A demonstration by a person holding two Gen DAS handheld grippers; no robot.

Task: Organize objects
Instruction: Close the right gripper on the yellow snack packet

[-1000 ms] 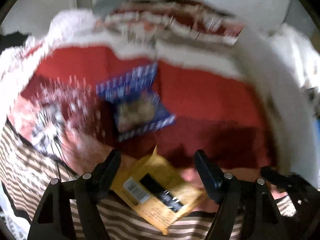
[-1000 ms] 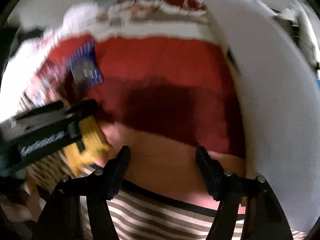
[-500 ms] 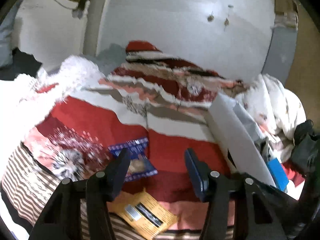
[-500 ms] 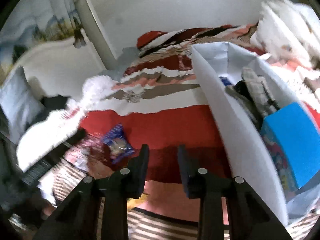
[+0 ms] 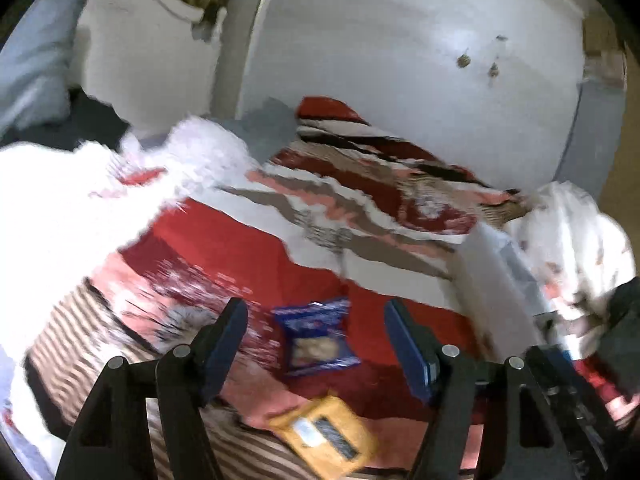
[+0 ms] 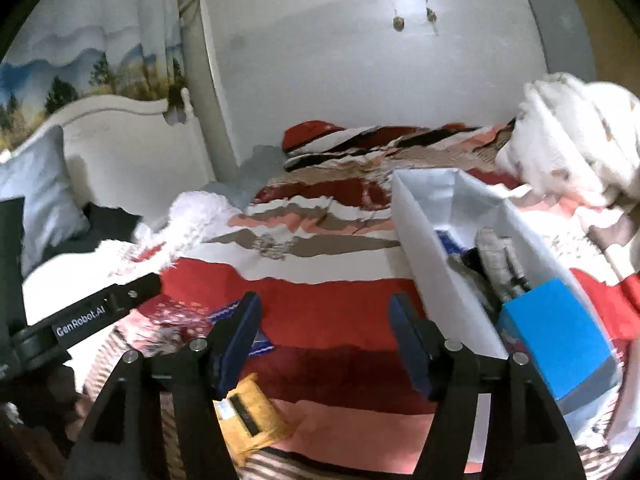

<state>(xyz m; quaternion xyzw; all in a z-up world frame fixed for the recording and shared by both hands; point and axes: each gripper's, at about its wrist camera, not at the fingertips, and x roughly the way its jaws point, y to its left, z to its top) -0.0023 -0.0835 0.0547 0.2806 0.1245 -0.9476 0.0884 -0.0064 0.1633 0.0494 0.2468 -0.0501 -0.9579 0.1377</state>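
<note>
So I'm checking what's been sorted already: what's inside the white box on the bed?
The white box holds a bright blue carton, a patterned grey bundle, dark items and a bit of blue packaging. Its wall and the carton hide whatever lies deeper.

A red, white and tan striped blanket (image 6: 320,292) covers the bed ahead of the claw. Far up and left stand a white headboard (image 6: 132,136), a pale blue pillow (image 6: 36,184) and a landscape curtain (image 6: 80,64).

One blue packet (image 5: 316,338), one yellow packet (image 5: 326,436), one white box (image 6: 444,276) — contents maybe several.
</note>
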